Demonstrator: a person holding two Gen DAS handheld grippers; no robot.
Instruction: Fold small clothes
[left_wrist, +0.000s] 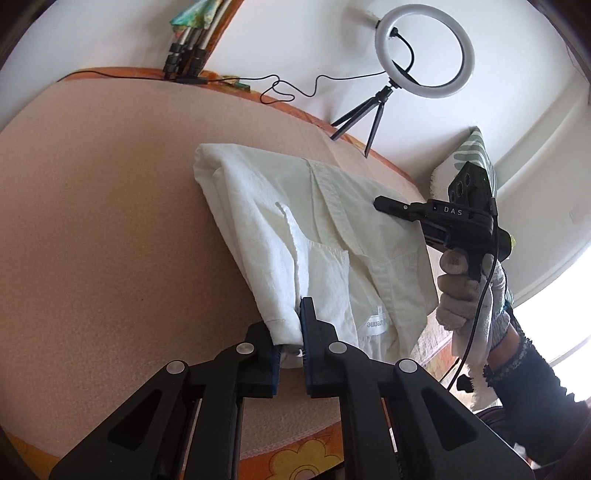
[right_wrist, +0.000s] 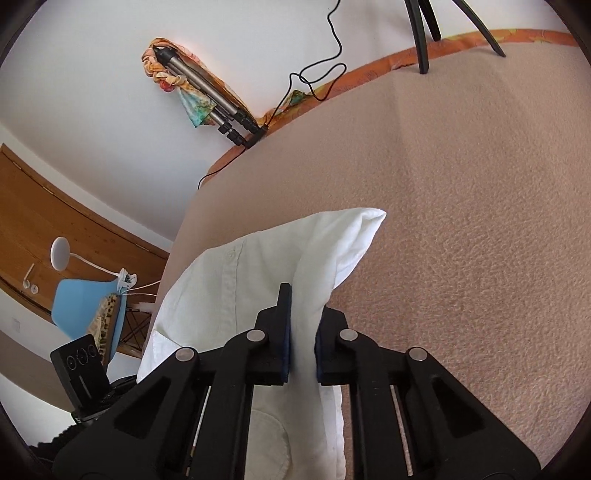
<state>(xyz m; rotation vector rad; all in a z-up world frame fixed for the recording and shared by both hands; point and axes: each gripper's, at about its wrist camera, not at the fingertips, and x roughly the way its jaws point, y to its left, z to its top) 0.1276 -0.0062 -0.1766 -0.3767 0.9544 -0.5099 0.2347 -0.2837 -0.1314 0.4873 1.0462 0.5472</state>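
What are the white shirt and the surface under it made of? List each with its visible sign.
White shirt: thin woven fabric, likely cotton or linen; matte, finely crinkled, stitched button placket.
Pink blanket: soft napped textile, perhaps fleece; pebbly, matte pile.

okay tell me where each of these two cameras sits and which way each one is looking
Left wrist: rides on the left tongs, looking down along them at the white shirt they pinch on the tan blanket; the gloved right hand with the right tongs shows too.
Right wrist: rides on the right tongs, shut on the shirt's other edge, facing the tripod by the wall.
Shared: shirt, blanket, tripod, black cable.
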